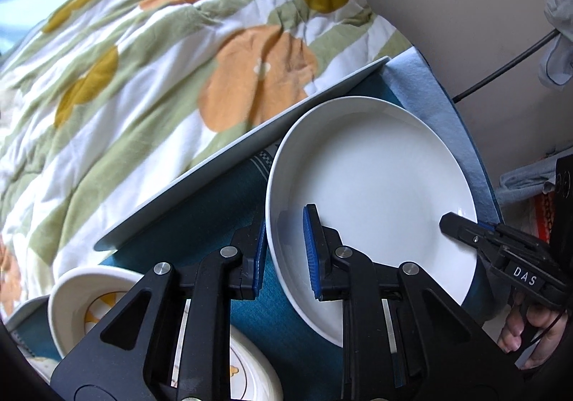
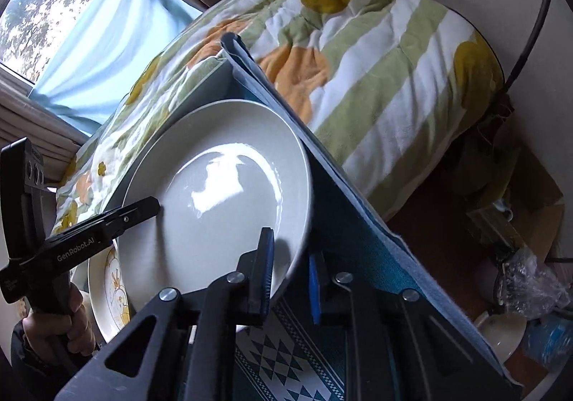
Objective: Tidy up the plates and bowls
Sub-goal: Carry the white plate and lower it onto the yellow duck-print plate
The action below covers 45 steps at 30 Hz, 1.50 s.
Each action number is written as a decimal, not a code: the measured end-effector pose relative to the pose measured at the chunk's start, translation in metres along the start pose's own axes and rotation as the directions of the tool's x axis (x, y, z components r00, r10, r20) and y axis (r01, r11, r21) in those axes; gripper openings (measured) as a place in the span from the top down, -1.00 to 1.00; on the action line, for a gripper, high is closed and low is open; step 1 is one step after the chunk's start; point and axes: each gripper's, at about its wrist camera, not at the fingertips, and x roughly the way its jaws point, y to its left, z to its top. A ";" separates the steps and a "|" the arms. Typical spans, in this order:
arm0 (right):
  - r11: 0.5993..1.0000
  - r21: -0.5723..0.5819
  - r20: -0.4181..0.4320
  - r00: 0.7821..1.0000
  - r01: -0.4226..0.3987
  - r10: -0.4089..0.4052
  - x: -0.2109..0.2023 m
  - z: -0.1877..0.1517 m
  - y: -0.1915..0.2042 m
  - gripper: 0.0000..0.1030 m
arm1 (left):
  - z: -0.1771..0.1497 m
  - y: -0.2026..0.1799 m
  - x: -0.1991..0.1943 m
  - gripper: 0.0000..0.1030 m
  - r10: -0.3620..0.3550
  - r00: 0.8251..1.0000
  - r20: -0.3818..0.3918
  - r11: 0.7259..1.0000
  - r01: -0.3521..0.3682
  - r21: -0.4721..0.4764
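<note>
A large white plate is held tilted above the teal cloth by both grippers. My left gripper is shut on its near rim, one blue pad inside the plate and one outside. My right gripper is shut on the opposite rim of the same plate. Each gripper shows in the other's view, the right one and the left one. A cream bowl with a yellow print sits at lower left, and a second printed dish lies under my left gripper. A printed dish also shows under the plate.
A grey-white tray lies beyond the plate on the teal patterned cloth. A floral quilt covers the bed behind. A light blue cloth and a black cable are by the wall. Clutter and a white cup sit on the floor.
</note>
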 end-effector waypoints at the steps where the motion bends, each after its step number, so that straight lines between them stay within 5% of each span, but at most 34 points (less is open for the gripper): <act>1: 1.000 -0.004 0.004 1.000 -0.004 0.004 -0.003 -0.002 0.001 0.69 | -0.001 -0.001 -0.004 0.67 0.004 1.000 0.009 1.000 -0.004 0.002; 11: 0.989 -0.136 0.074 0.995 -0.050 0.061 -0.045 -0.001 0.026 0.69 | -0.023 -0.012 -0.073 0.67 0.056 0.990 0.129 0.997 -0.048 -0.058; 20: 0.935 -0.329 0.052 0.986 -0.131 0.157 -0.100 -0.022 0.062 0.69 | -0.097 -0.028 -0.162 0.67 0.171 0.955 0.242 0.965 -0.113 -0.238; 25: 0.866 -0.459 -0.012 0.975 -0.201 0.220 -0.116 -0.052 0.086 0.69 | -0.162 -0.033 -0.199 0.67 0.259 0.931 0.259 0.919 -0.155 -0.362; 34: 0.722 -0.613 -0.175 0.946 -0.321 0.272 -0.102 -0.130 0.130 0.69 | -0.288 -0.012 -0.232 0.67 0.382 0.901 0.204 0.792 -0.206 -0.575; 40: 0.654 -0.667 -0.261 0.934 -0.357 0.244 -0.075 -0.183 0.154 0.69 | -0.365 0.015 -0.221 0.67 0.391 0.907 0.156 0.725 -0.199 -0.660; 45: 0.640 -0.689 -0.275 0.939 -0.341 0.204 -0.048 -0.210 0.164 0.69 | -0.397 0.042 -0.198 0.67 0.360 0.922 0.144 0.715 -0.174 -0.677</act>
